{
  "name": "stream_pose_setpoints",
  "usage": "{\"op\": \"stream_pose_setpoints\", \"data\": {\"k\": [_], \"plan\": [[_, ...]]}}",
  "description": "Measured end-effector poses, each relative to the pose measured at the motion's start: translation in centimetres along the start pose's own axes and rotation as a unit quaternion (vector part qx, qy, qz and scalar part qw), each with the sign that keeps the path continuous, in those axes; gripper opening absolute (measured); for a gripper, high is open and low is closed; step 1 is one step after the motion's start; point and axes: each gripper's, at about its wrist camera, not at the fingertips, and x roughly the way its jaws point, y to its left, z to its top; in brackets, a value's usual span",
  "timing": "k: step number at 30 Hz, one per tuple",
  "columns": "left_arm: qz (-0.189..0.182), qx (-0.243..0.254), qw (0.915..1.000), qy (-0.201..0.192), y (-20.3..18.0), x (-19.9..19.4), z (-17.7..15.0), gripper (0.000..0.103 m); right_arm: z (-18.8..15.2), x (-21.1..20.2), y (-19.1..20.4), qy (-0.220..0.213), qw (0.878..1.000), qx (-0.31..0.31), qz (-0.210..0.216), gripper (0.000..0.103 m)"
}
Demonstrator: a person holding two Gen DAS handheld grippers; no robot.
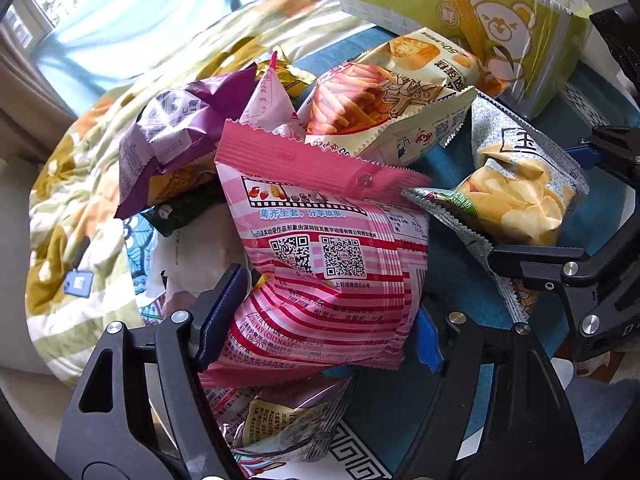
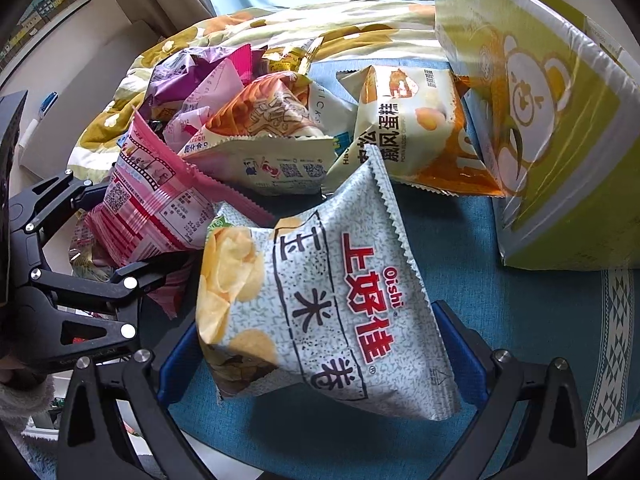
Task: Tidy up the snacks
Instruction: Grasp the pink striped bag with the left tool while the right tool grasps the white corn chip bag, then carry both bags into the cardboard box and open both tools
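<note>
Several packets in the heap were half buried, so their labels could not be read: a purple packet (image 1: 176, 128), a yellow one behind it, a dark one underneath. 1 green carton (image 1: 480, 20) was cut off at the frame edge. 2 grippers worked over the blue cloth (image 2: 500, 248). The left gripper (image 1: 316, 320) had its 2 fingers on either flank of the pink striped packet (image 1: 328, 248), the left pad pressing its crumpled side, so it gripped. The right gripper (image 2: 316, 344) straddled the grey chips bag (image 2: 320, 300); whether its pads touched the bag I could not tell.
</note>
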Motion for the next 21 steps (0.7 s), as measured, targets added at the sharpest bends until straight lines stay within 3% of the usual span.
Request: {"op": "stream_pose_setpoints", "data": {"k": [3, 5, 10, 21], "plan": [[0.000, -0.009, 0.9999, 0.004, -0.1, -0.1, 0.1, 0.072, 0.2, 0.0, -0.1, 0.001, 1.000, 0.004, 0.008, 0.098], [0.000, -0.015, 0.9999, 0.003, -0.1, -0.3, 0.1, 0.072, 0.1, -0.3, -0.2, 0.000, 1.000, 0.006, 0.020, 0.086], [0.003, -0.027, 0.9996, 0.000, -0.1, -1.2, 0.0, 0.072, -0.1, -1.1, -0.1, 0.001, 1.000, 0.007, 0.023, 0.073], [0.000, -0.073, 0.9968, -0.032, -0.2, -5.8, 0.4, 0.072, -0.7, -6.4, 0.1, -0.042, 0.999, 0.007, 0.019, 0.070]]}}
